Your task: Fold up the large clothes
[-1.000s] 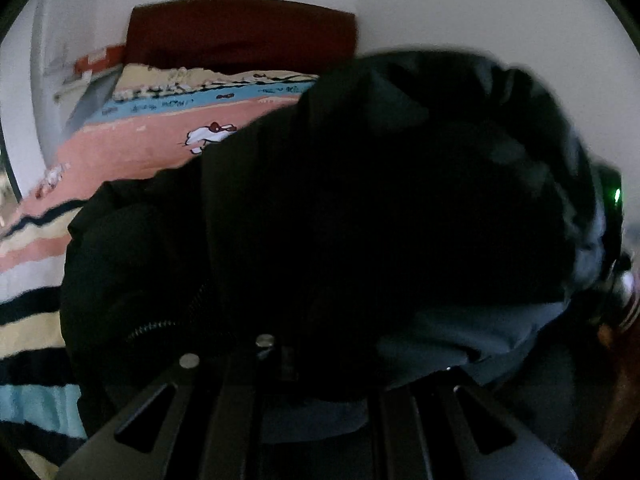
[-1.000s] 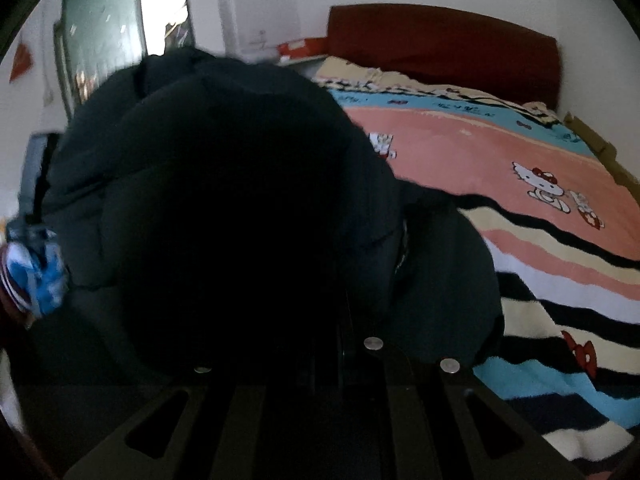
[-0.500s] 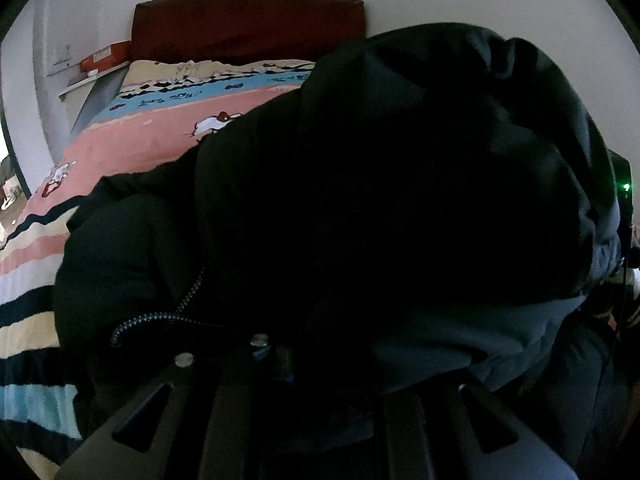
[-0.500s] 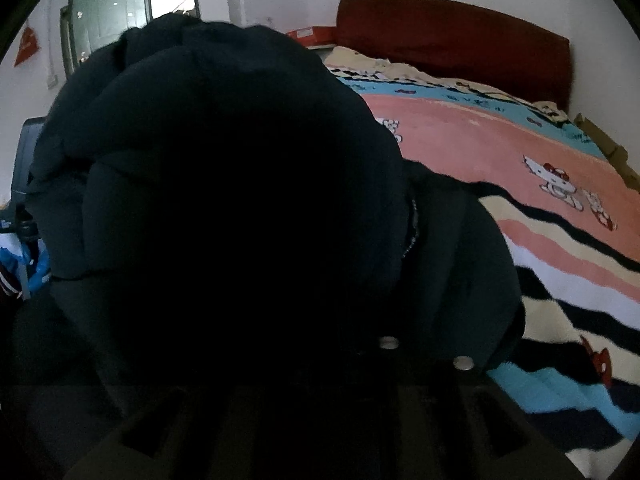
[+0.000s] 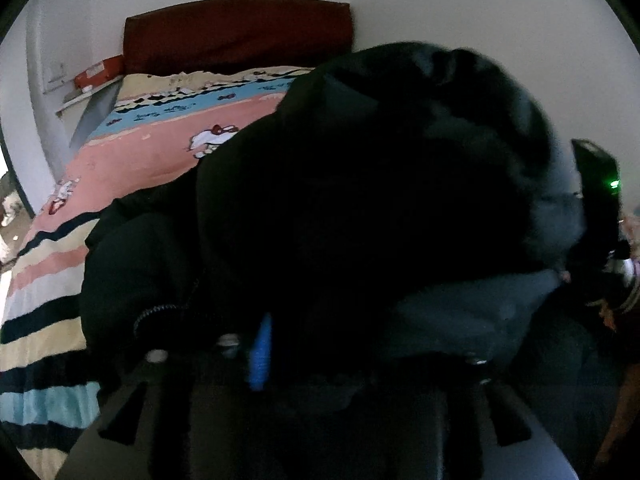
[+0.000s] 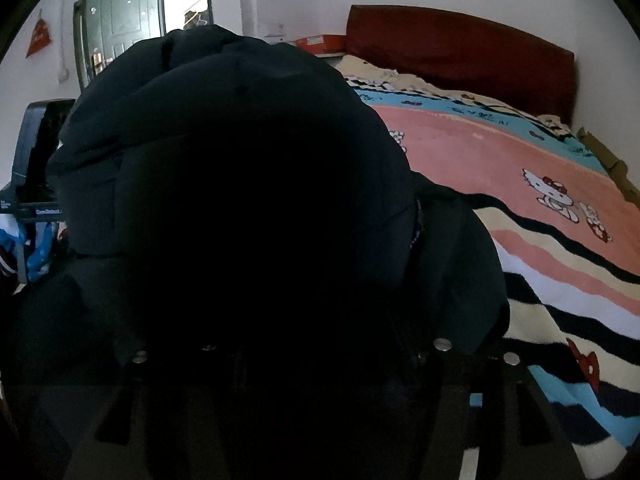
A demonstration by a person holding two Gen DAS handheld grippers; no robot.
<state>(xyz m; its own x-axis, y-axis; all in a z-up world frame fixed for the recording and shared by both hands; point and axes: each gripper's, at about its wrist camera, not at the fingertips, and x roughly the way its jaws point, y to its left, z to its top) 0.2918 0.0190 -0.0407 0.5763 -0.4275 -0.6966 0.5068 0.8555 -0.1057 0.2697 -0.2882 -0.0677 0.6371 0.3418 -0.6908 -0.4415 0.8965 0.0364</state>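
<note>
Left tool [image 5: 320, 364]: only the dark finger bases show at the bottom of the left wrist view; the tips are buried under black fabric. A blue strip [image 5: 260, 354] stands upright between the fingers, blurred. The fingers sit spread with cloth bunched over and between them, but whether they pinch it or merely lie under it cannot be told.

Right tool [image 6: 320, 360]: same picture in the right wrist view. Finger bases with bright screw heads show low in the frame, and everything forward of them is lost in dark cloth. Grip state cannot be told.

Jacket [image 5: 360, 208]: large, black, padded, bulked up in a tall mound directly in front of both cameras. In the right wrist view the jacket [image 6: 240, 200] fills the centre and left of the frame, quilted panels visible along its top. A zipper [image 5: 156, 312] curls along its lower left edge in the left wrist view. Its lower part rests on the bed.

Bed [image 6: 540, 208]: covered by a striped blanket in pink, cream, black and blue with cartoon cats. Dark red headboard [image 6: 460, 56] against a white wall. An orange box [image 6: 320, 42] sits beside the headboard. A green door [image 6: 120, 20] stands at far left.
</note>
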